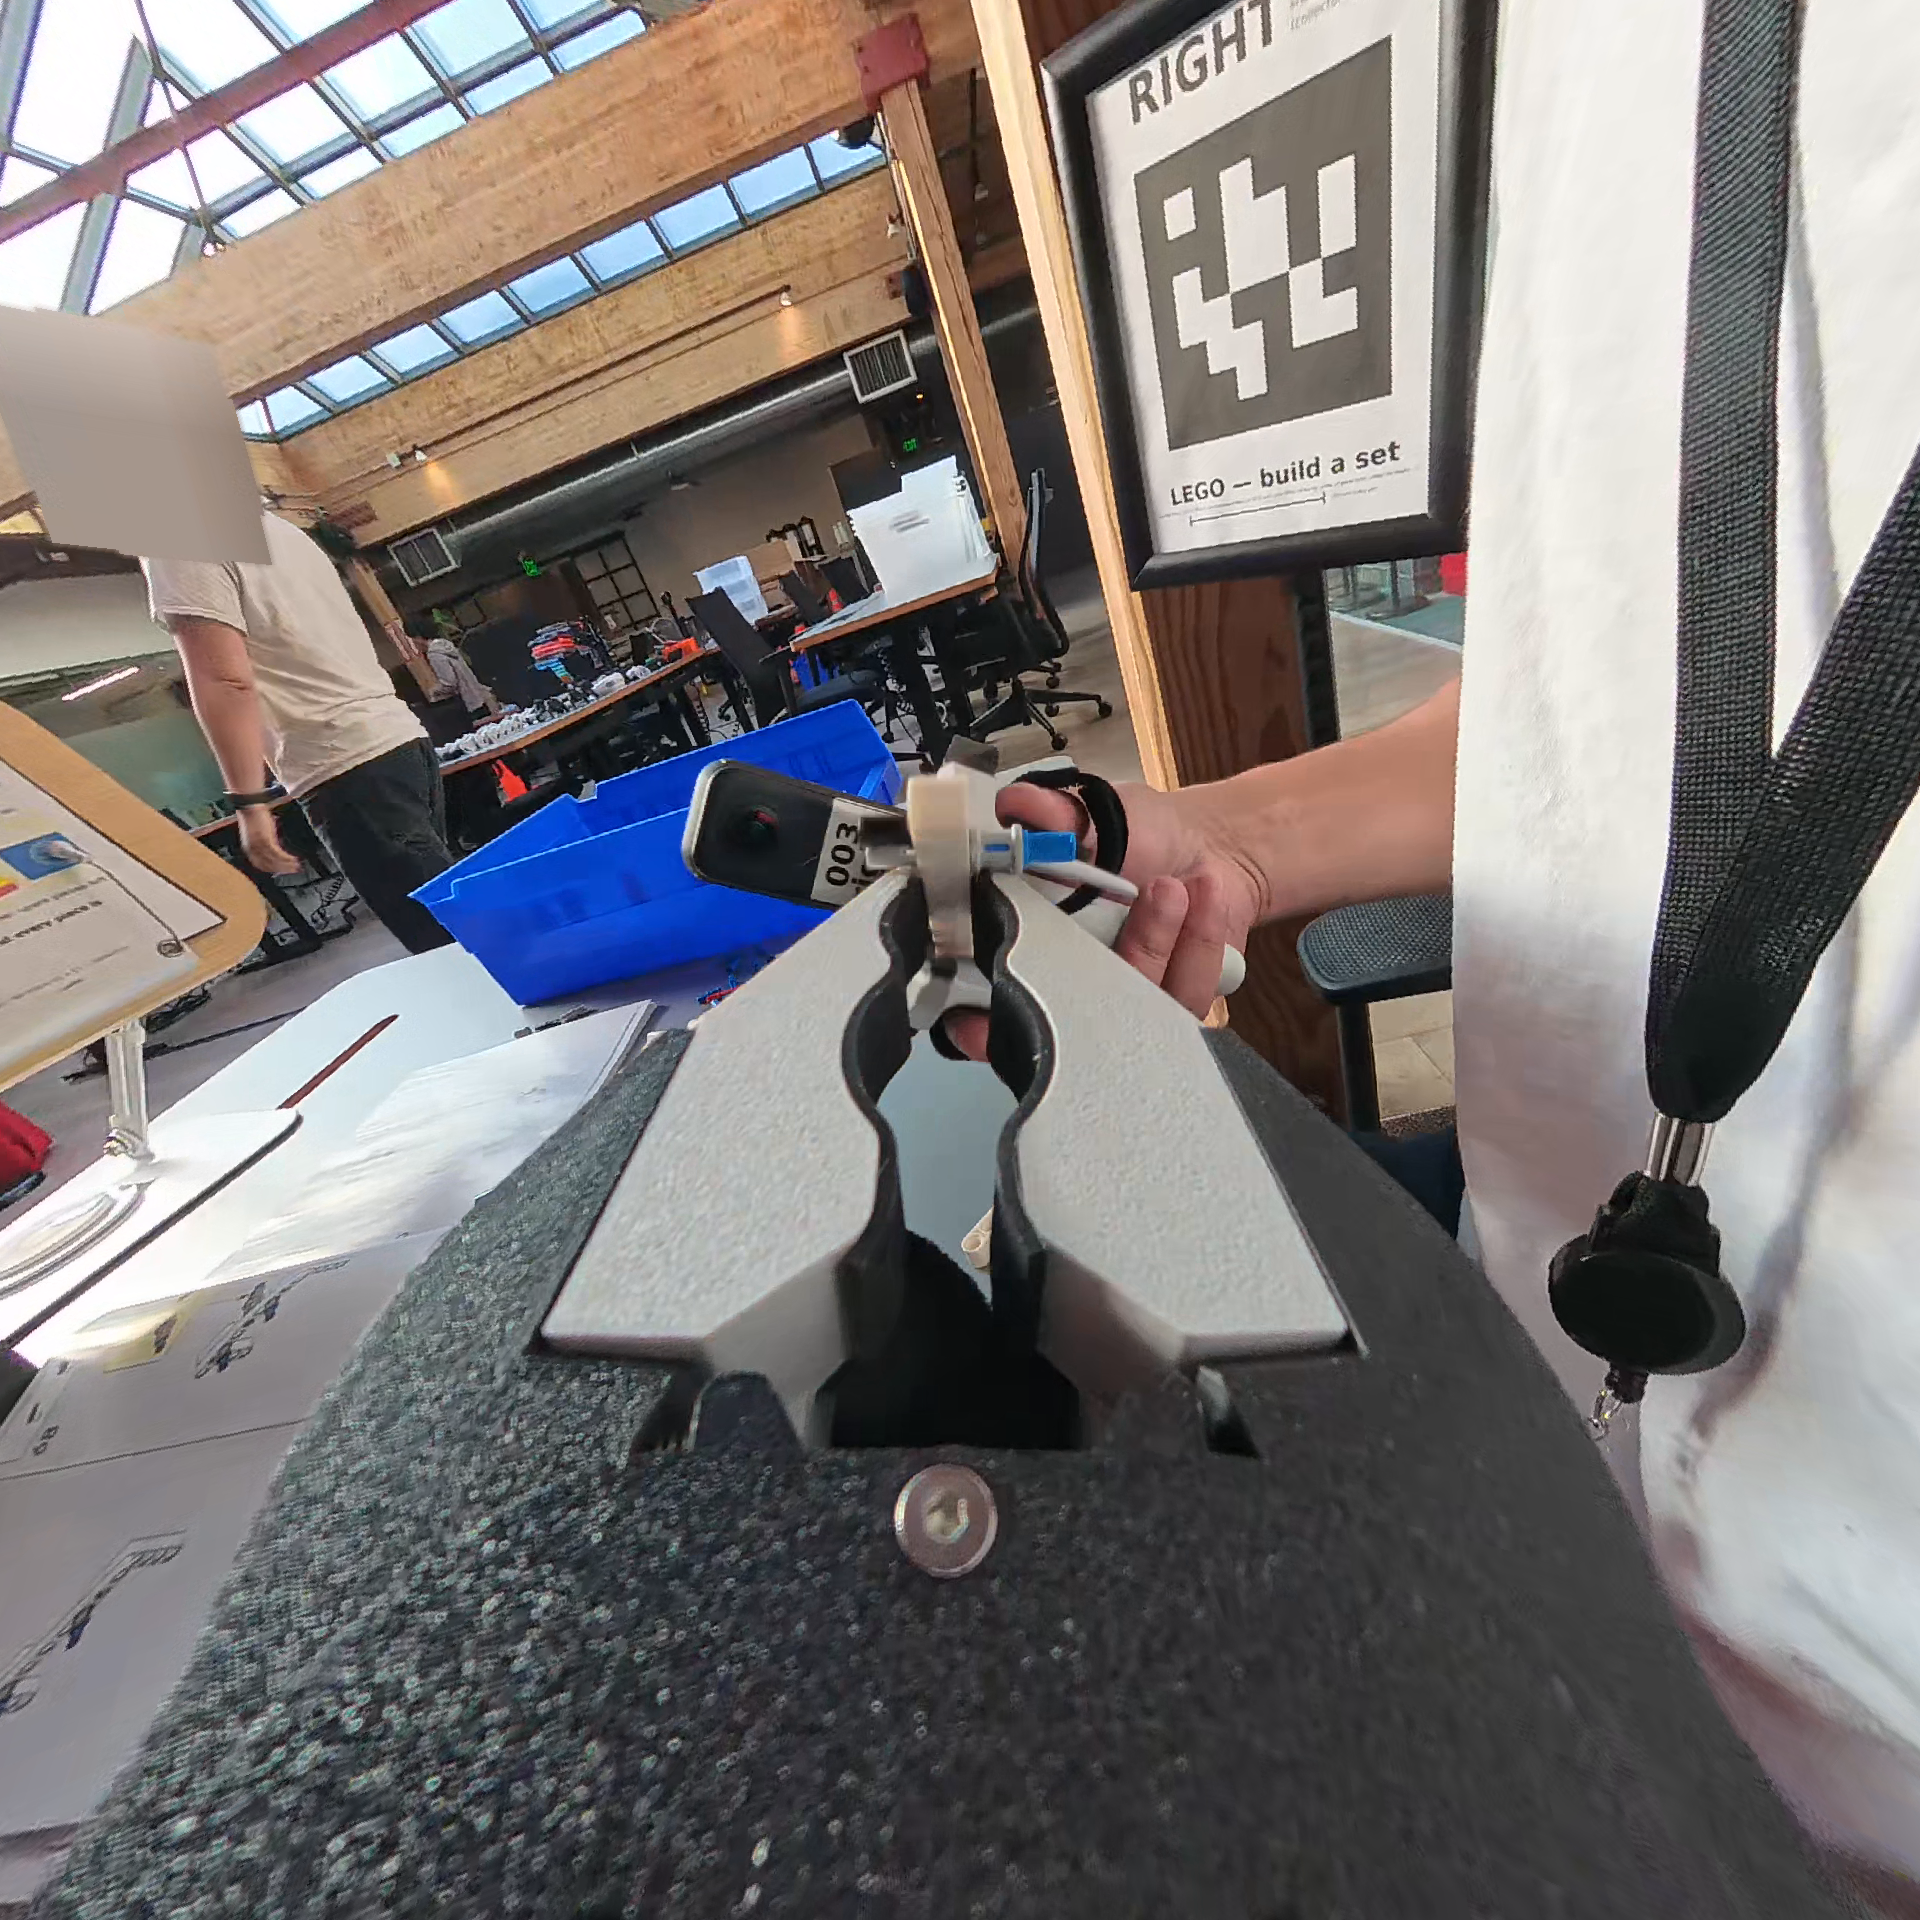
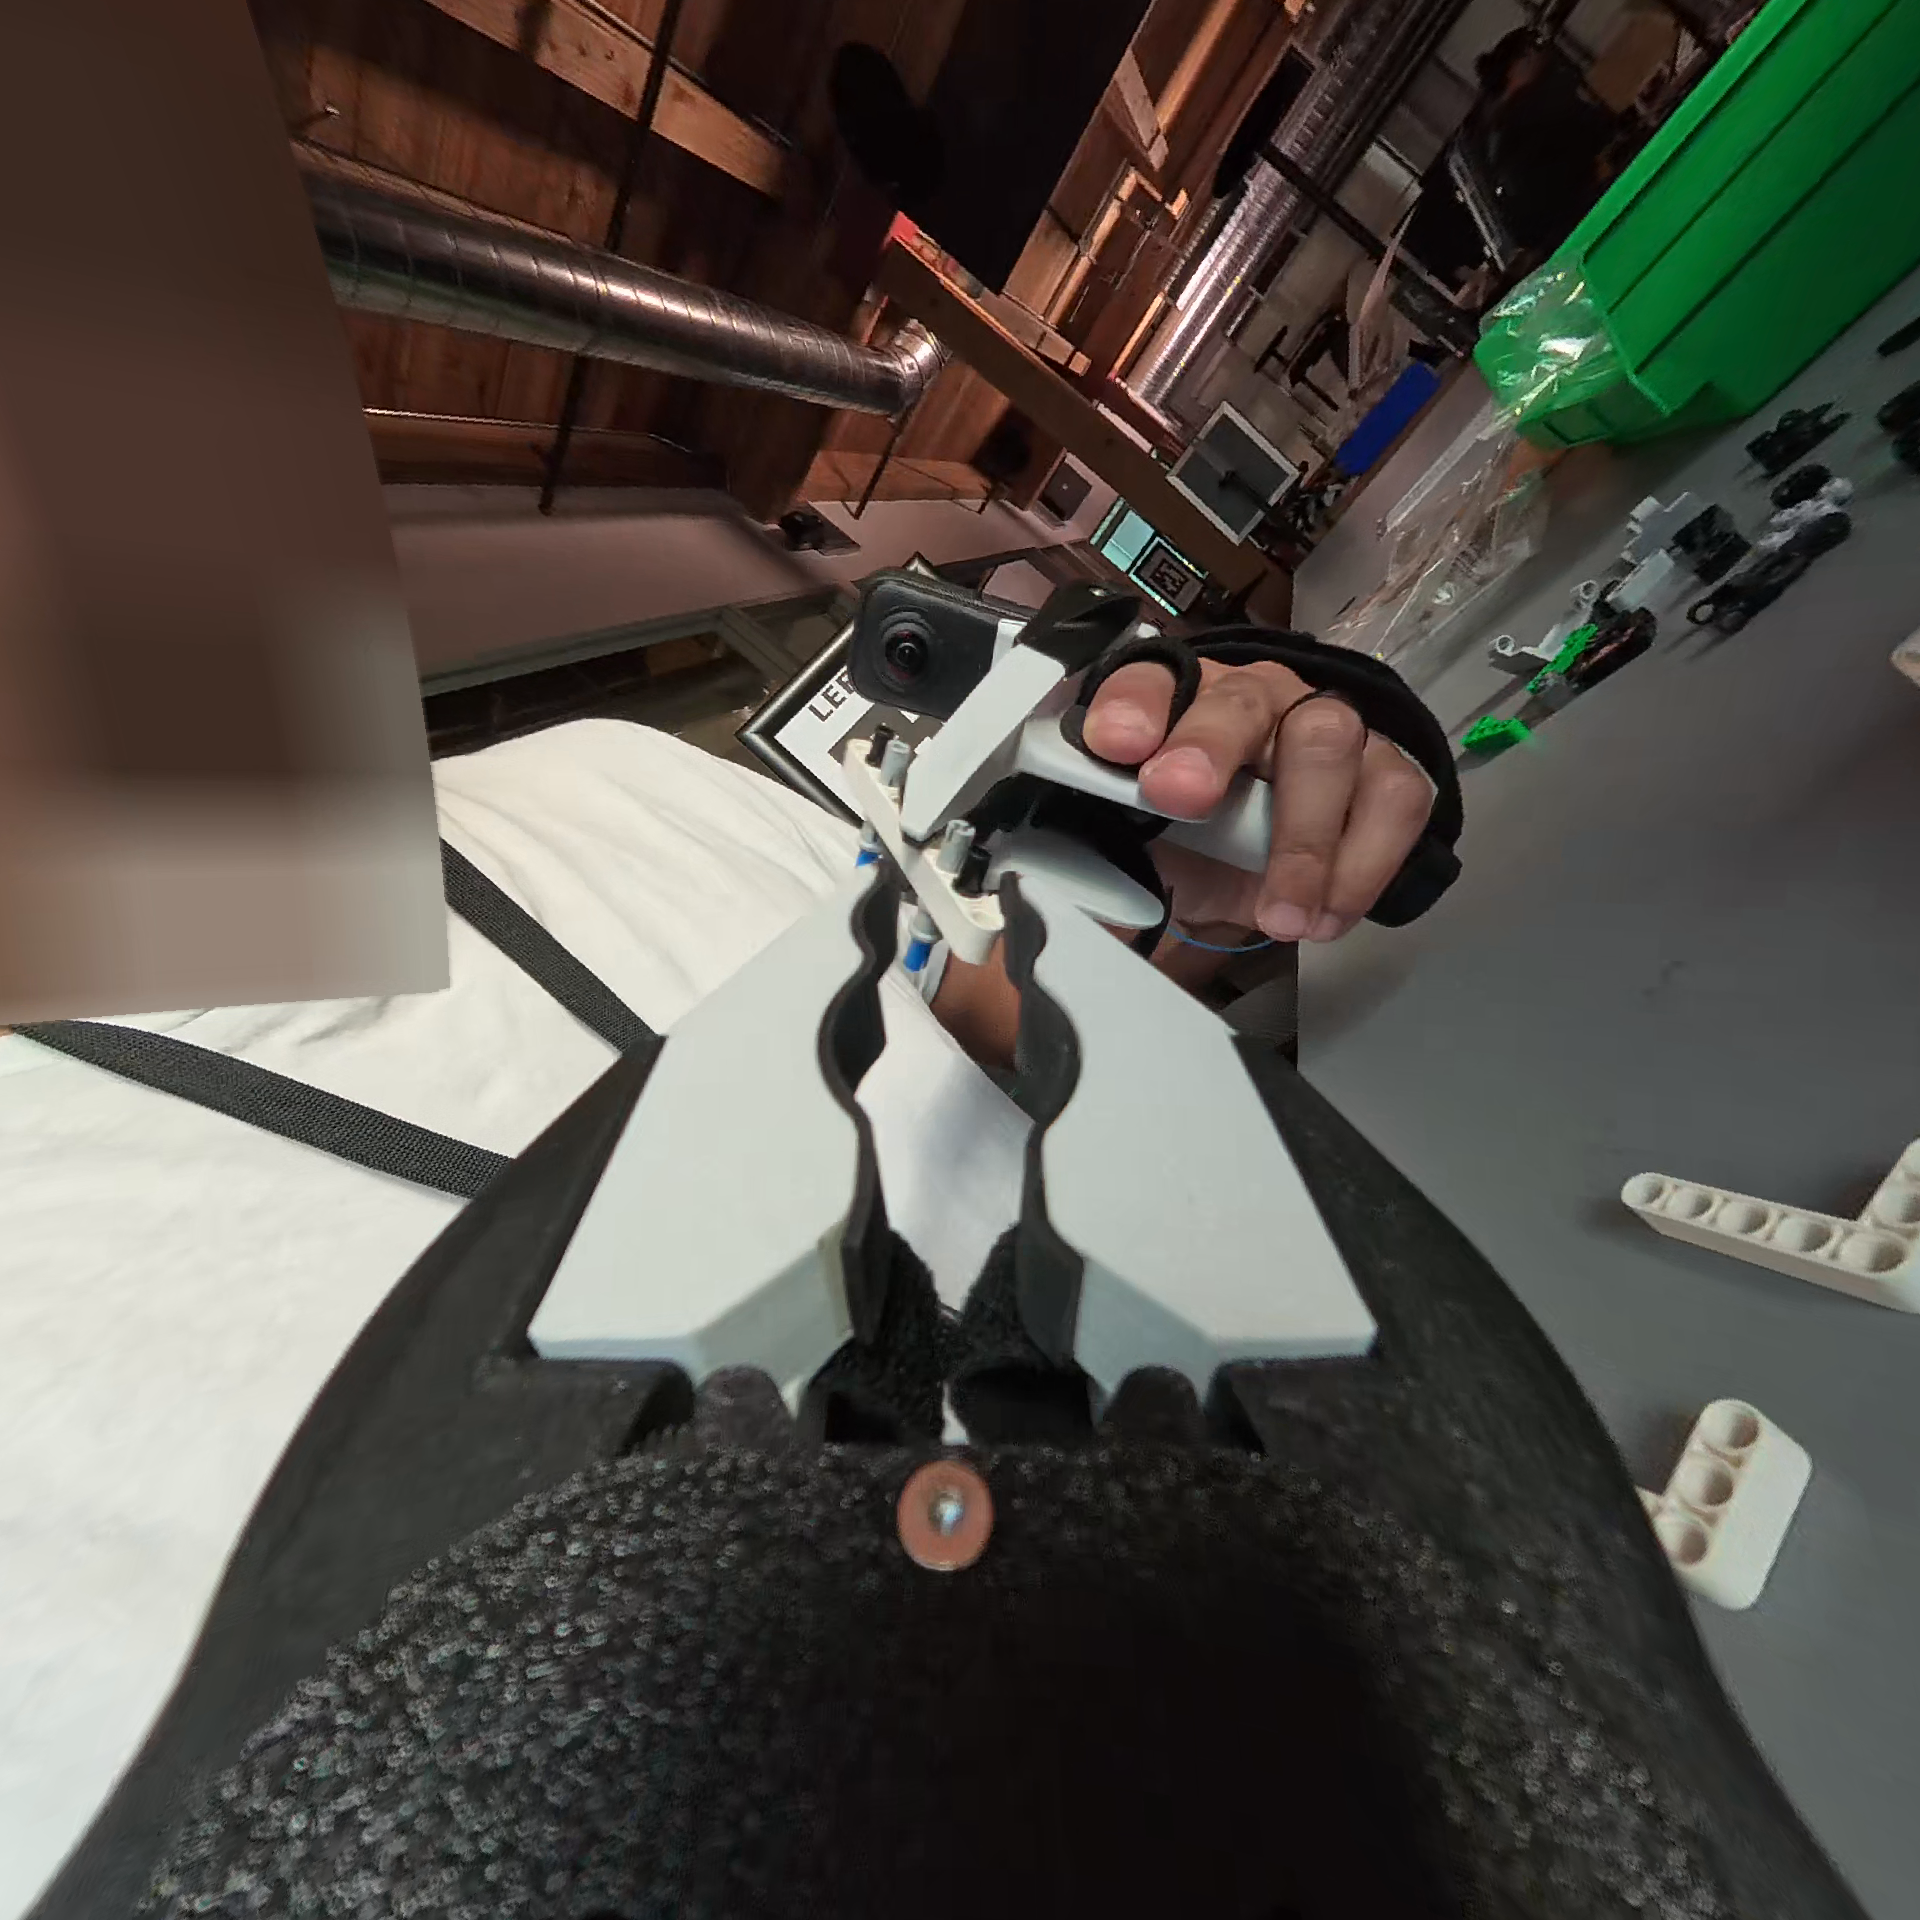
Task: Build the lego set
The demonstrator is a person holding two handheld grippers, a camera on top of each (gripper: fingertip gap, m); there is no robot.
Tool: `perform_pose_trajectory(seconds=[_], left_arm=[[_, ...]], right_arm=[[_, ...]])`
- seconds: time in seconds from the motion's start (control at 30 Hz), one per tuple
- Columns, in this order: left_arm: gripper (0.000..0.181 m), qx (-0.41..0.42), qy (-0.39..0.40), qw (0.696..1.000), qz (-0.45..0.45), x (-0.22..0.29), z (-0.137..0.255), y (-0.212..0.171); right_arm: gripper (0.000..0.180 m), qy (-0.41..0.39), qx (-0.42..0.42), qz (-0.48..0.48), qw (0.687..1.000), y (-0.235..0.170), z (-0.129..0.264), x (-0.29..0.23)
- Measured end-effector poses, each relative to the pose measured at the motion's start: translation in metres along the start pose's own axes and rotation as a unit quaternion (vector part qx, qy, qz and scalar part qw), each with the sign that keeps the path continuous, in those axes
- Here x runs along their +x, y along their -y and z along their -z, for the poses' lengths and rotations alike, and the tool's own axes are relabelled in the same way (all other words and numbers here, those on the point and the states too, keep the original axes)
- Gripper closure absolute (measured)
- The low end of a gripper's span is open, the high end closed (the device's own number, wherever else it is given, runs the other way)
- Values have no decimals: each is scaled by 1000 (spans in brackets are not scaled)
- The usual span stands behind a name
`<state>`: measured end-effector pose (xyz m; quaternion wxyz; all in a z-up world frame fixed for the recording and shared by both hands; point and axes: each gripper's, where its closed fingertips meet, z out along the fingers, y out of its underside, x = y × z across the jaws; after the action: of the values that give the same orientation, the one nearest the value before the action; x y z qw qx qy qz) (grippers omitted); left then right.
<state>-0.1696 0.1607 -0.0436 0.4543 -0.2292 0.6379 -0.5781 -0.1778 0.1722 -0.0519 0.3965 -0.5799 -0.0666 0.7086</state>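
A blue plastic bin (image 1: 665, 883) is seen on the table — behind it, office chairs (image 1: 1039, 623) and long desks (image 1: 894, 603). A framed marker sign (image 1: 1262, 281) is mounted on a wooden post (image 1: 1205, 665).

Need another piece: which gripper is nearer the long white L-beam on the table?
Right. The right gripper passes just beside the L-beam; the left gripper sits farther off, ahead.

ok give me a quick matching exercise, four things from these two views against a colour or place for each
Things:
1. storage bin
2. second storage bin
3. L-shaped beam
4. lanyard

Matches:
a. green
b. black, hanging down a white shirt
c. blue
d. white, lying flat on the grey table

Pairs: 1-c, 2-a, 3-d, 4-b
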Motion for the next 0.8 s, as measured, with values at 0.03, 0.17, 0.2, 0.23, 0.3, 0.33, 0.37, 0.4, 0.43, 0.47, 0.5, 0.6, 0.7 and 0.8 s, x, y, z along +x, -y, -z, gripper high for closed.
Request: perform_pose_trajectory(seconds=[0.03, 0.17, 0.2, 0.23, 0.3, 0.33, 0.37, 0.4, 0.43, 0.47, 0.5, 0.6, 0.7, 0.8], left_arm=[[175, 0, 7, 1000, 6, -1, 1, 0], [176, -27, 26, 997, 71, -1, 2, -9], [176, -42, 34, 994, 91, -1, 3, -14], [167, -60, 40, 991, 116, -1, 4, -21], [150, -97, 28, 977, 186, 1, 4, -35], [145, -103, 15, 970, 219, 3, 5, -38], [141, -95, -3, 964, 247, 6, 5, -36], [141, -82, -17, 960, 268, 6, 5, -32], [140, -74, -25, 957, 280, 5, 5, -29], [143, -71, -35, 954, 289, 5, 5, -28], [150, -72, -52, 951, 297, 6, 3, -28], [165, -73, -85, 946, 303, 11, 0, -27], [167, -63, -89, 947, 303, 10, -3, -26], [174, -50, -73, 948, 306, 4, -4, -25]], right_arm=[[169, 5, 11, 2, 1000, 2, 2, -2], [173, 0, 16, 20, 1000, 2, 7, -4], [174, -6, 21, 26, 999, 3, 10, -4], [174, -25, 25, 49, 998, 5, 14, -1], [174, -46, 30, 100, 993, 10, 23, -2], [174, -68, 28, 132, 989, 12, 27, 1], [174, -106, 15, 178, 978, 11, 32, 8], [174, -132, -1, 215, 968, 9, 35, 11], [174, -137, -12, 238, 962, 7, 36, 10], [174, -139, -21, 255, 957, 4, 36, 7], [174, -140, -24, 272, 952, 3, 35, 5], [174, -132, -17, 280, 951, 1, 34, 1], [174, -143, -21, 279, 949, -5, 33, 7], [174, -149, -6, 281, 948, -2, 33, 6]])
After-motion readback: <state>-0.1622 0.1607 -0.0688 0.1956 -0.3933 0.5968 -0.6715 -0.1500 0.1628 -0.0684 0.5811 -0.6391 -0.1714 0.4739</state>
